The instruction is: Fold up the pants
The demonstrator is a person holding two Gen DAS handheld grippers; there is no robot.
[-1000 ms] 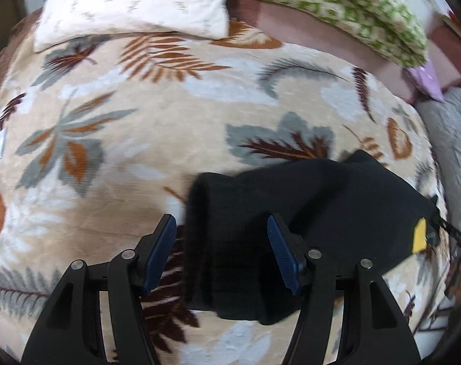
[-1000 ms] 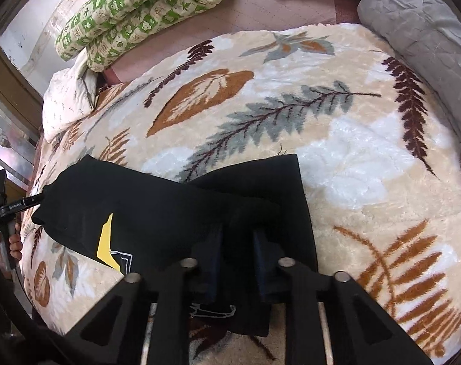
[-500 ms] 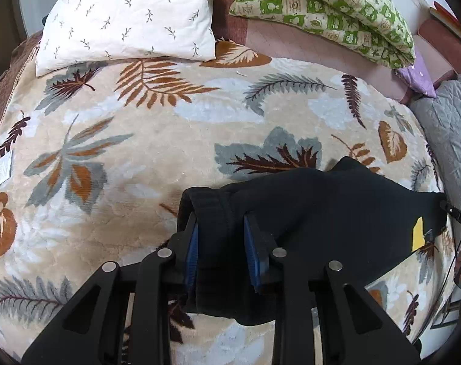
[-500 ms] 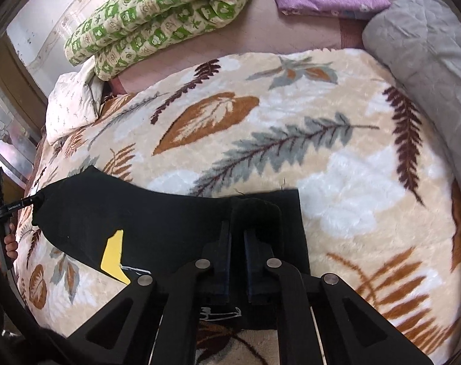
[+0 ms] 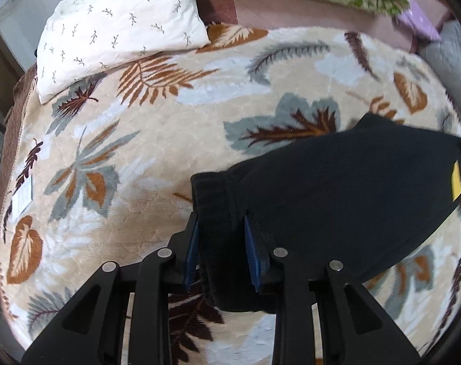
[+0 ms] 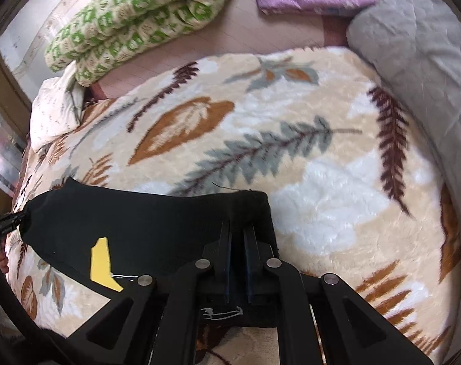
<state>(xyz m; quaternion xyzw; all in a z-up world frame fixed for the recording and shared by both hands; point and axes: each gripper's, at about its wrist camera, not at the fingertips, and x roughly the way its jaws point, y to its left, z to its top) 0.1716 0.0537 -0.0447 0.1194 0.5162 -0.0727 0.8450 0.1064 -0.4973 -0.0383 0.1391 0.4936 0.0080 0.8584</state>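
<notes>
Left gripper and right gripper each clench the pants; only the right view shows their white print.

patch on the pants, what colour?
Yellow patch on black pants; clearest in the right wrist view.

The left gripper clamps a thick bunched end of the black pants, its jaws having just closed on the cloth. The pants stretch away toward the blanket's right edge. A white pillow lies at the far left corner.
</notes>
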